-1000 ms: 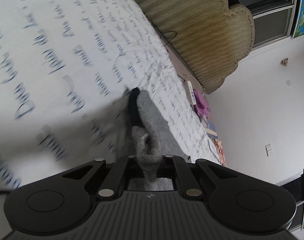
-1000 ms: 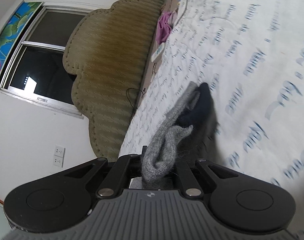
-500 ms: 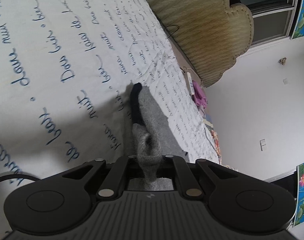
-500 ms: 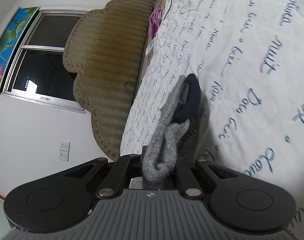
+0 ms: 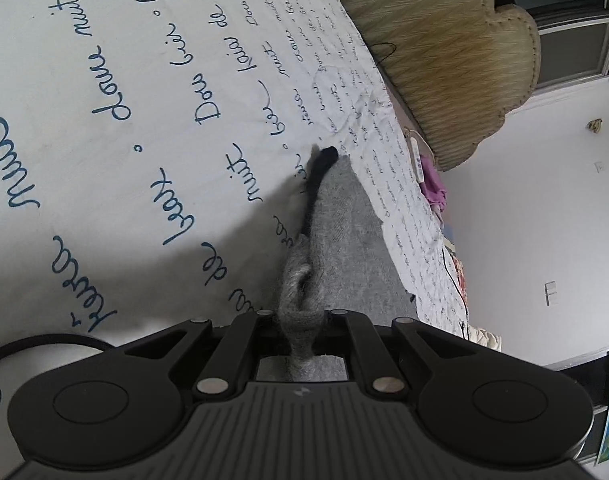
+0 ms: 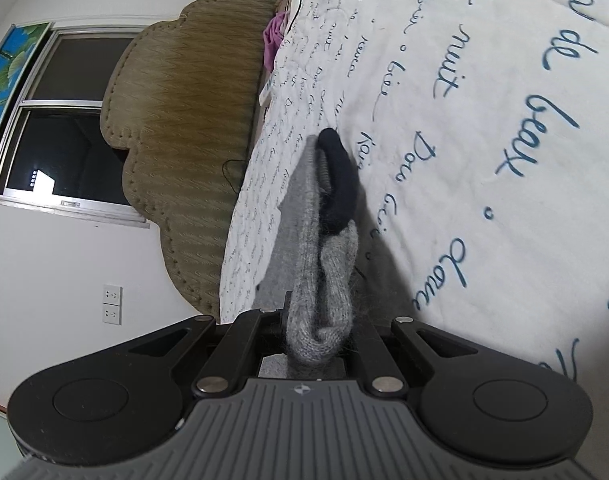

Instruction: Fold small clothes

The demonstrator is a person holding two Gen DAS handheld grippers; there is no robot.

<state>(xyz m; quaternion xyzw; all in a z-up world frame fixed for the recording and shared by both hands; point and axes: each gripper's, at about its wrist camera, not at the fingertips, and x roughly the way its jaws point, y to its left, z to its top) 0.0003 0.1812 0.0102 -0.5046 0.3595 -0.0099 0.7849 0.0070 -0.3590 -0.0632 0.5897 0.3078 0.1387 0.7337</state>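
Since the earlier frames, we note both grippers carried nearer the bed, its lettering larger in view. We find the left gripper clamped on the grey knit garment, the right gripper clamped on it likewise. Its dark trim hangs close over the bed near the headboard edge.

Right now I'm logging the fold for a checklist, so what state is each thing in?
Left gripper: shut on the sock.
Right gripper: shut on the sock.
Sock: grey with a dark toe, bunched at both grippers, stretched over the quilt, toe end touching it.
Quilt: spread flat, lightly wrinkled near the headboard.
Window: dark; open or closed, unclear.
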